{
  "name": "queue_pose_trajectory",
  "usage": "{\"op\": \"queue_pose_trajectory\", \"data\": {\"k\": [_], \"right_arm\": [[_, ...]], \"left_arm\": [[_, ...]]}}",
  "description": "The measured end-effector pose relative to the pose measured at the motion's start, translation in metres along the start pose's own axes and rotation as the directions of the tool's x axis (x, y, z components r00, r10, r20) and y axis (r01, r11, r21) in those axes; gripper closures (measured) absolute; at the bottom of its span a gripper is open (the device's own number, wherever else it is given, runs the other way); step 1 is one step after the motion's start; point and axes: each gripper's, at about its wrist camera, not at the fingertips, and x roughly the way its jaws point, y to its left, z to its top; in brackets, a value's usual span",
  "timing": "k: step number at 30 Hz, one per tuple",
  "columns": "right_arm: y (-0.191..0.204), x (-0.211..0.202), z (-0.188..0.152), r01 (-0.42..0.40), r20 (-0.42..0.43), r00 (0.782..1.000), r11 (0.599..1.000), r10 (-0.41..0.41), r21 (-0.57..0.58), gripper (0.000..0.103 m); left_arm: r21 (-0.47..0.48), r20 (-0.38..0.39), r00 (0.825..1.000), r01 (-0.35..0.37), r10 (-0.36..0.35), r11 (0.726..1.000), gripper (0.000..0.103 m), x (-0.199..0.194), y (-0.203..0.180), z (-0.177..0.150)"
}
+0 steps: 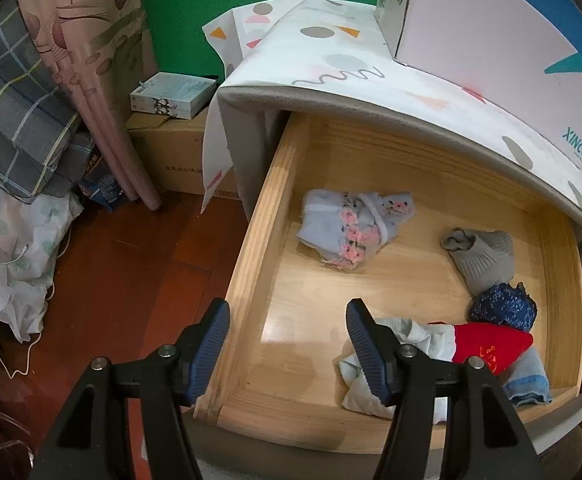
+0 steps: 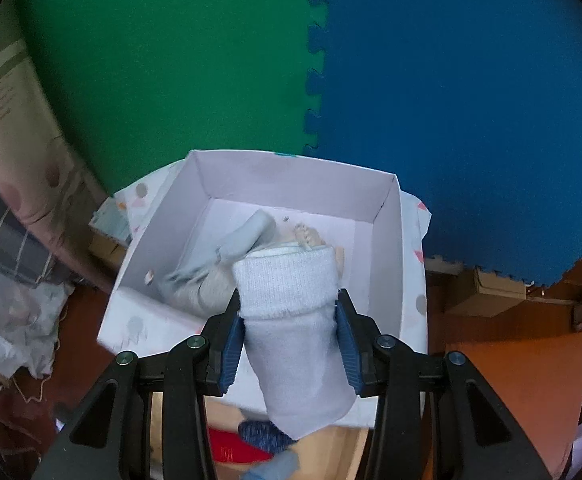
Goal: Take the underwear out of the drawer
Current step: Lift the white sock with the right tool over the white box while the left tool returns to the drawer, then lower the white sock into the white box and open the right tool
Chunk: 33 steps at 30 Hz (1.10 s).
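Drawer point(image 1: 371, 288) first, through the left wrist view: it stands pulled out from under the cabinet top, and everything below is placed against it. Your left gripper point(image 1: 287, 332) hangs over the drawer's near left corner with its jaws spread and nothing between them. Count what lies in the drawer: one floral underwear point(image 1: 351, 228) toward the back left, one grey sock point(image 1: 483, 258) at the right, one blue speckled piece point(image 1: 503, 308) just in front of that sock, one red piece point(image 1: 487, 346) near the front right, and white cloth point(image 1: 375, 380) bunched beside it, with a blue-striped bit point(image 1: 527, 380) under the red one. How many garments that front heap holds, you cannot tell. One box point(image 1: 491, 52) sits on the cabinet top behind the drawer.

Right wrist view: your right gripper point(image 2: 290, 340) is clamped on one pale rolled garment point(image 2: 291, 312), held above the drawer and over the near wall of the box point(image 2: 387, 248). Two or so pale pieces point(image 2: 227, 256) already lie inside; they blur together, so the count is unsure.

To finish this step well, I would carry the roll further past the box's near wall before you let go, so it drops inside and not back onto the drawer. Lower it close to the pile first. Keep the left gripper clear of the path.
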Motion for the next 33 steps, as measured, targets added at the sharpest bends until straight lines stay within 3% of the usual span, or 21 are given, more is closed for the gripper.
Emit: {"op": "queue_pose_trajectory", "data": {"k": [5,11,18,23,26,33], "right_arm": [[-0.007,0.050,0.018,0.059,-0.066,0.996,0.998,-0.057,0.024,0.063],[-0.023,0.104,0.013,0.099,-0.151,0.985,0.993,-0.087,0.068,0.062],[-0.032,0.129,0.003,0.130,-0.192,0.975,0.989,-0.115,0.071,0.055],[-0.037,0.114,0.005,0.126,-0.161,0.981,0.989,-0.112,0.076,0.038],[-0.037,0.085,0.001,0.096,-0.122,0.989,0.993,-0.086,0.074,0.036],[-0.025,0.020,-0.060,0.015,-0.153,0.988,1.000,-0.015,-0.004,0.024]], "left_arm": [[0.000,0.000,1.000,0.004,-0.004,1.000,0.041,0.000,0.001,0.000],[-0.006,0.003,1.000,0.016,-0.016,1.000,0.041,-0.001,0.003,0.000],[0.002,-0.001,1.000,0.020,-0.020,1.000,0.041,0.001,0.000,0.001],[0.002,-0.004,1.000,0.015,-0.015,1.000,0.041,0.001,0.000,0.002],[0.006,-0.007,1.000,0.016,-0.016,1.000,0.041,0.002,-0.003,0.001],[0.002,-0.007,1.000,0.022,-0.022,1.000,0.041,0.002,-0.002,0.000]]}}
